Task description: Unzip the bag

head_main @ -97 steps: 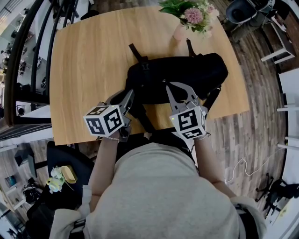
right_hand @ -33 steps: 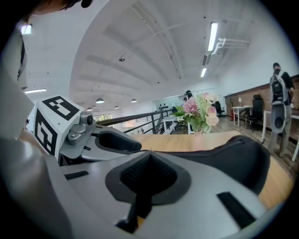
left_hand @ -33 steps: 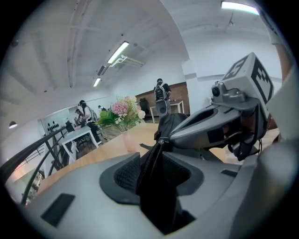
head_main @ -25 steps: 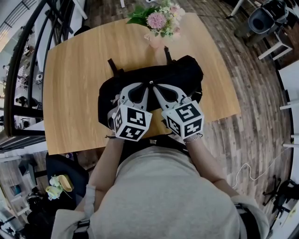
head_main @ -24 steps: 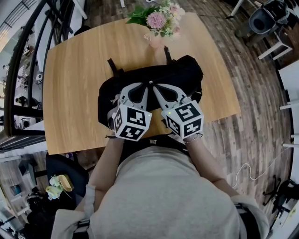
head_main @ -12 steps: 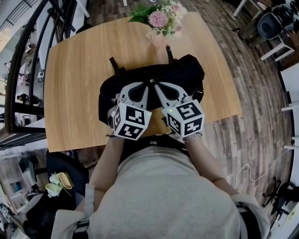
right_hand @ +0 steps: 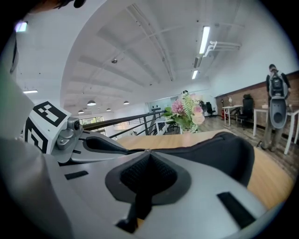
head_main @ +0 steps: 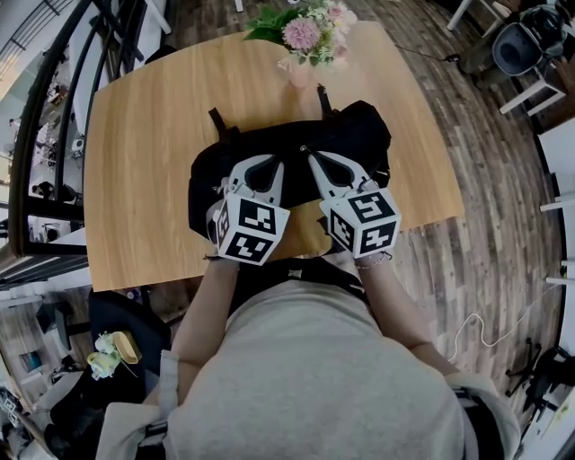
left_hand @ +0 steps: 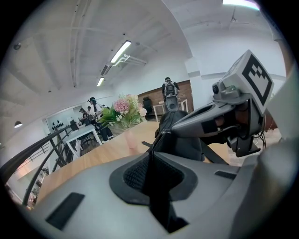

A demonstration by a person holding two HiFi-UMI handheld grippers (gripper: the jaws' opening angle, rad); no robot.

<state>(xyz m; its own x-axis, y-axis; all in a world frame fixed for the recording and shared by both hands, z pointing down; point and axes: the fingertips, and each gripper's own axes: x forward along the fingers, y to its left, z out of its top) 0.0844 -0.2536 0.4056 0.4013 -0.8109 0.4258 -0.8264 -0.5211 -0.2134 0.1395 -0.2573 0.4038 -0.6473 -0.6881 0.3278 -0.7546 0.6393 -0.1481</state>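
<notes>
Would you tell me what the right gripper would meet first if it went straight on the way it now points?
The black bag: the right gripper is shut on its top, so it would press into the fabric. Past the bag, the flower vase seems slightly right of that line.

The head view looks steeply down from above the person onto the table (head_main: 144, 135); the views on the left gripper (head_main: 279, 163) and right gripper (head_main: 306, 154) ride low, close behind their own jaws, facing level across the tabletop. All three share the bag (head_main: 346, 144) and flowers (head_main: 310, 27); each gripper view also catches the other gripper.
</notes>
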